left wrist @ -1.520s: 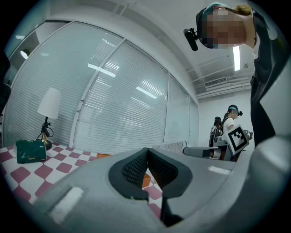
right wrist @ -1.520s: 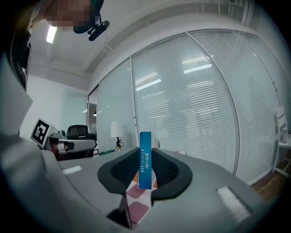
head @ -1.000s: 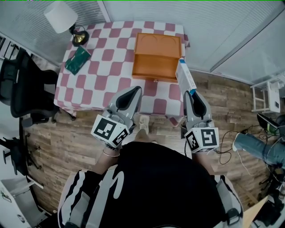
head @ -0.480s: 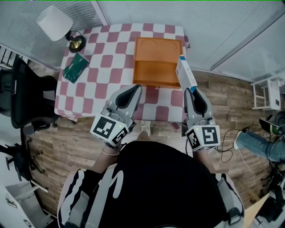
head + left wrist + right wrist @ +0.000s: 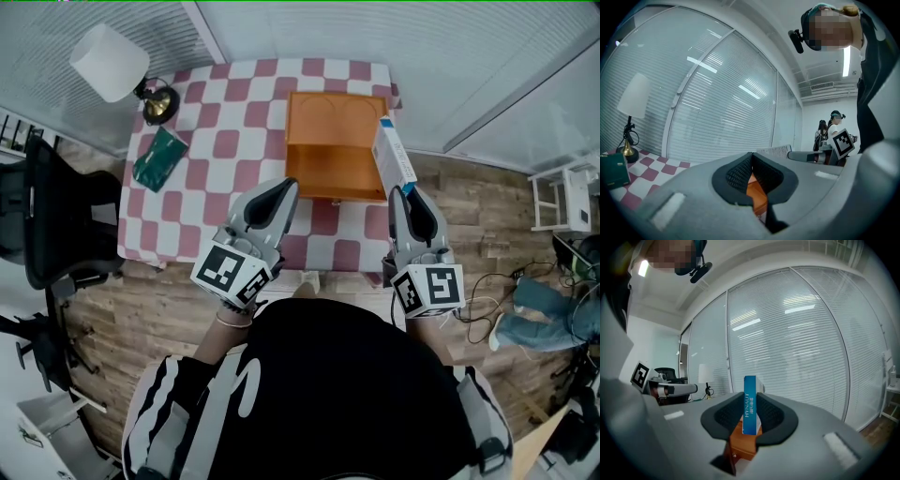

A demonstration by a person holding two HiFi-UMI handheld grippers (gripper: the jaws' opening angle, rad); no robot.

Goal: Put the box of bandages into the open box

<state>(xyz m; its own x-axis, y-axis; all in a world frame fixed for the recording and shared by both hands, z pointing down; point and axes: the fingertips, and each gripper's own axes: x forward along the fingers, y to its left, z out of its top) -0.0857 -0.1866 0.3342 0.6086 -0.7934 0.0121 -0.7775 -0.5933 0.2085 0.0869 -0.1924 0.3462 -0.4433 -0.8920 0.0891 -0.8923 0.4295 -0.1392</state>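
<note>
Biggest thing in shot is the brown wood-plank floor (image 5: pixel 122 309), matte w/ visible grain. On it stands a square table (image 5: pixel 234 103) under a soft pink-and-white chequered cloth that hangs over the edges. A black mesh-back office chair (image 5: pixel 56 206) is just left of the table.

On the right half of the tabletop there's the orange wooden box (image 5: pixel 336 141): smooth, rectangular, open, w/ the lid folded flat back toward the far side. Far left corner has a table lamp w/ a white drum shade (image 5: pixel 111 61) and a shiny brass-coloured base. Near it lies a flat dark green packet (image 5: pixel 159 157), kinda glossy.

Both grippers are smooth grey plastic shells w/ black ribbed rubber pads. The left gripper (image 5: pixel 286 187) has its fingers closed together w/ nothing in them, held over the near edge of the table, in front of the orange wooden box.

The right gripper (image 5: pixel 403 192) is clamped on the bandage box (image 5: pixel 750 404), a slim white cardboard carton w/ a blue narrow face printed "HYNAUT". Pads press its two broad sides, so it stands on edge. Its long axis runs fwd out of the jaws, away from the person and leaning a bit left in the head view. It's held in the air, and from above it sits along the right edge of the orange wooden box.
</note>
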